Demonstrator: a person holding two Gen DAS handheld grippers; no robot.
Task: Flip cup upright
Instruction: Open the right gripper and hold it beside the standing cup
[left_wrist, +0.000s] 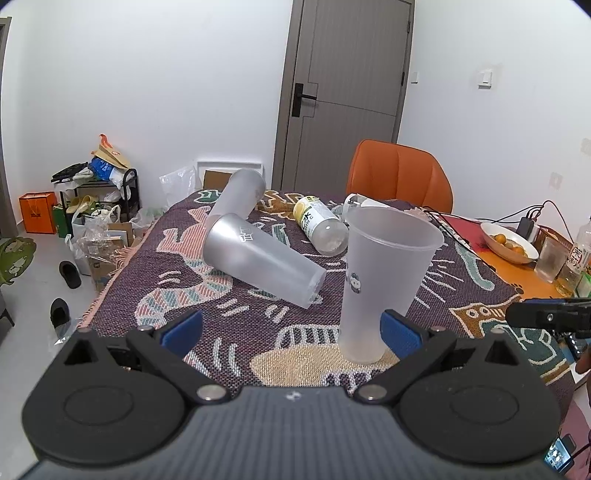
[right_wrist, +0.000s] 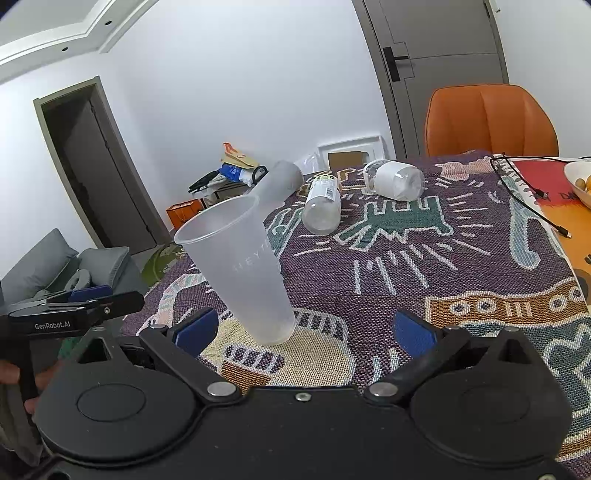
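A frosted plastic cup (left_wrist: 380, 280) stands upright on the patterned cloth, mouth up; it also shows in the right wrist view (right_wrist: 243, 266). My left gripper (left_wrist: 291, 328) is open, its right blue pad close beside the cup's base. My right gripper (right_wrist: 303, 328) is open, the cup just in front of its left pad, not held. A second frosted cup (left_wrist: 258, 258) lies on its side behind. A third cup (left_wrist: 240, 195) lies on its side further back, also in the right wrist view (right_wrist: 280, 181).
A plastic bottle (left_wrist: 320, 225) and a paper roll (right_wrist: 395, 181) lie at the back of the patterned cloth (right_wrist: 406, 266). An orange chair (left_wrist: 399, 173) stands behind. A bowl of fruit (left_wrist: 508, 242), cables and glasses sit at the right. Clutter covers the floor at left.
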